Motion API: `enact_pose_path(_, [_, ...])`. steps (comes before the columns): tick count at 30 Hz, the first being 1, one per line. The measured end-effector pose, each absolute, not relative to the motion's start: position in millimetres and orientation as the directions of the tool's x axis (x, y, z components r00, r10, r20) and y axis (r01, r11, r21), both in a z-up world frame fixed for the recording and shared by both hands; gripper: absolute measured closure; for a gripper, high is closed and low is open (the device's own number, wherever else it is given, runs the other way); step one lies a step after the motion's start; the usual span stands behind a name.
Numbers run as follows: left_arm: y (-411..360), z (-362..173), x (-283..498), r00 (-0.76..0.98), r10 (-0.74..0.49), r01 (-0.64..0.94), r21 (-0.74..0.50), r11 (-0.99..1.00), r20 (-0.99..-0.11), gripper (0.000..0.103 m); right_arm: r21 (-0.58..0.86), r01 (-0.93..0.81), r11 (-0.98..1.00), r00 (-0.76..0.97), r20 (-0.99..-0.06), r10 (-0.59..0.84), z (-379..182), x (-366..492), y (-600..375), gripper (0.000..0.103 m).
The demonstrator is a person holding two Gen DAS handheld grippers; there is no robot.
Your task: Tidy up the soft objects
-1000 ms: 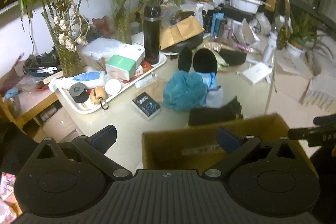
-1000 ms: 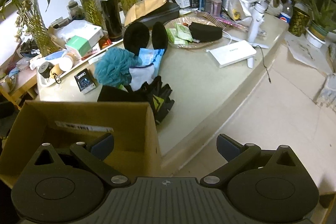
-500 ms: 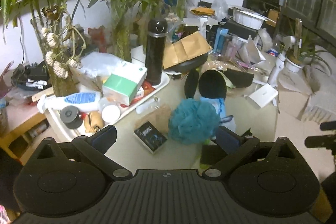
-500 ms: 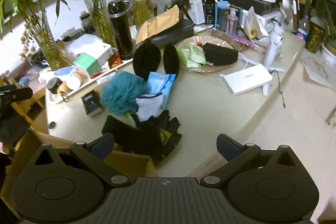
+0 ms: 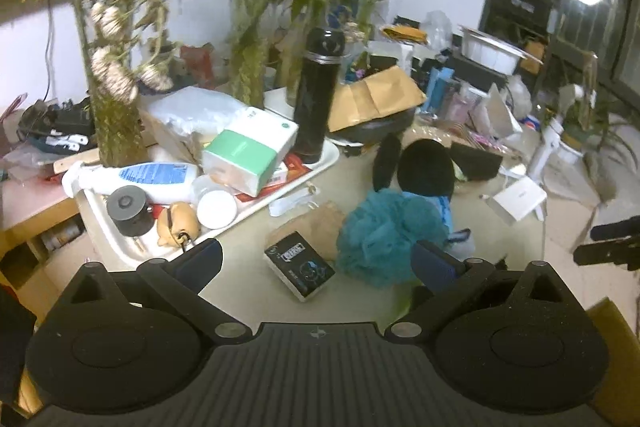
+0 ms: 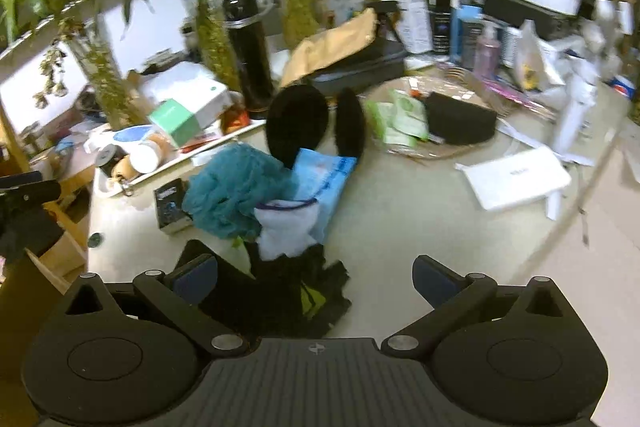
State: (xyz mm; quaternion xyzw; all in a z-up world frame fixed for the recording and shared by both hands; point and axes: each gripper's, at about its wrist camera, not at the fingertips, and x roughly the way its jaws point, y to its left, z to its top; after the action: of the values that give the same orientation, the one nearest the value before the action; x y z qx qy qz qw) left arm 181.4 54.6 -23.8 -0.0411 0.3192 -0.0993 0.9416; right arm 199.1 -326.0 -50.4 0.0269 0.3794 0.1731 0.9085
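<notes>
Both grippers hang spread and empty over the soft heap on the cluttered table.

In the right wrist view the right gripper point(image 6: 316, 277) sits at the bottom of the frame, jaws wide, with the black garment point(image 6: 280, 291) lying between and just beyond its fingertips; past that, toward the centre, the white pouch point(image 6: 286, 227) and light blue packet point(image 6: 326, 179) lean against the teal bath pouf point(image 6: 230, 189), with the black earmuffs point(image 6: 298, 125) farther back. In the left wrist view the left gripper point(image 5: 318, 261) is likewise spread, the pouf point(image 5: 390, 235) just beyond its right fingertip, a small black box point(image 5: 300, 265) between the tips. A second ago the cardboard box point(image 5: 612, 323) filled both lower frames; now only a corner shows at lower right, and both grippers have closed in on the heap.
</notes>
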Motion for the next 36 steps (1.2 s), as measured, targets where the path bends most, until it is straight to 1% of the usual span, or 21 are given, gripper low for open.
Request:
enact_pose_path(6, [57.7, -30.1, 184.0, 0.764, -0.218, 0.158, -0.152, 0.976, -0.607, 0.000, 0.231, -0.449, 0.863, 0.607, -0.630, 0.485, -61.8, 217.2, -320.8, 0.001])
enact_pose_path(8, [57.2, -33.0, 185.0, 0.761, -0.214, 0.160, -0.143, 0.977, -0.612, 0.000, 0.250, -0.484, 0.839, 0.584, -0.622, 0.522, -67.6, 224.1, -318.4, 0.006])
enact_pose_path(9, [57.2, -33.9, 185.8, 0.758, -0.214, 0.160, -0.142, 0.977, -0.616, 0.000, 0.259, -0.497, 0.828, 0.572, -0.620, 0.537, -71.4, 227.6, -317.3, 0.012])
enact_pose_path(10, [56.9, -35.2, 186.6, 0.756, -0.214, 0.161, -0.142, 0.977, -0.619, 0.000, 0.265, -0.506, 0.821, 0.558, -0.625, 0.546, -76.0, 231.9, -316.1, 0.016])
enact_pose_path(13, [56.0, -36.9, 187.5, 0.752, -0.213, 0.160, -0.140, 0.977, -0.624, 0.000, 0.254, -0.558, 0.790, 0.514, -0.641, 0.569, -84.6, 237.6, -308.6, 0.024])
enact_pose_path(15, [54.6, -37.6, 188.2, 0.748, -0.214, 0.162, -0.139, 0.977, -0.628, 0.000, 0.240, -0.601, 0.763, 0.492, -0.641, 0.589, -87.6, 238.5, -303.1, 0.026])
enact_pose_path(16, [53.9, -38.3, 189.0, 0.744, -0.215, 0.163, -0.140, 0.977, -0.632, 0.000, 0.241, -0.624, 0.743, 0.474, -0.640, 0.605, -89.2, 239.0, -300.3, 0.030])
enact_pose_path(20, [51.0, -40.3, 190.7, 0.736, -0.217, 0.167, -0.138, 0.976, -0.641, 0.000, 0.230, -0.711, 0.664, 0.401, -0.642, 0.653, -95.1, 238.7, -289.1, 0.037])
enact_pose_path(21, [50.2, -40.7, 190.9, 0.734, -0.216, 0.168, -0.136, 0.976, -0.643, 0.000, 0.236, -0.721, 0.652, 0.387, -0.643, 0.661, -96.5, 240.5, -287.6, 0.042])
enact_pose_path(23, [48.9, -41.4, 190.9, 0.733, -0.216, 0.171, -0.132, 0.976, -0.645, 0.000, 0.245, -0.729, 0.639, 0.362, -0.654, 0.664, -100.9, 244.9, -284.6, 0.047])
enact_pose_path(25, [48.2, -42.0, 191.2, 0.733, -0.214, 0.172, -0.128, 0.977, -0.646, 0.000, 0.249, -0.737, 0.628, 0.340, -0.666, 0.664, -105.6, 248.3, -281.9, 0.055])
enact_pose_path(27, [47.9, -42.3, 191.4, 0.732, -0.214, 0.170, -0.130, 0.977, -0.646, 0.000, 0.282, -0.748, 0.601, 0.306, -0.657, 0.689, -107.9, 251.1, -282.3, 0.056])
enact_pose_path(28, [48.2, -42.5, 191.6, 0.732, -0.214, 0.169, -0.132, 0.977, -0.647, 0.000, 0.292, -0.750, 0.593, 0.297, -0.653, 0.697, -108.4, 253.1, -281.6, 0.060])
enact_pose_path(30, [48.3, -42.3, 191.6, 0.732, -0.215, 0.168, -0.135, 0.977, -0.646, 0.000, 0.308, -0.757, 0.576, 0.277, -0.646, 0.711, -108.9, 256.6, -280.5, 0.061])
enact_pose_path(32, [48.2, -42.4, 191.5, 0.733, -0.216, 0.167, -0.136, 0.976, -0.645, 0.000, 0.334, -0.754, 0.566, 0.260, -0.640, 0.723, -110.2, 261.1, -281.7, 0.064])
enact_pose_path(33, [48.4, -42.5, 191.4, 0.734, -0.216, 0.167, -0.137, 0.976, -0.644, 0.000, 0.349, -0.753, 0.558, 0.247, -0.635, 0.732, -110.4, 262.9, -282.6, 0.067])
enact_pose_path(36, [49.0, -42.4, 192.1, 0.735, -0.214, 0.162, -0.140, 0.977, -0.643, 0.000, 0.348, -0.757, 0.553, 0.234, -0.646, 0.727, -110.9, 263.0, -282.3, 0.068])
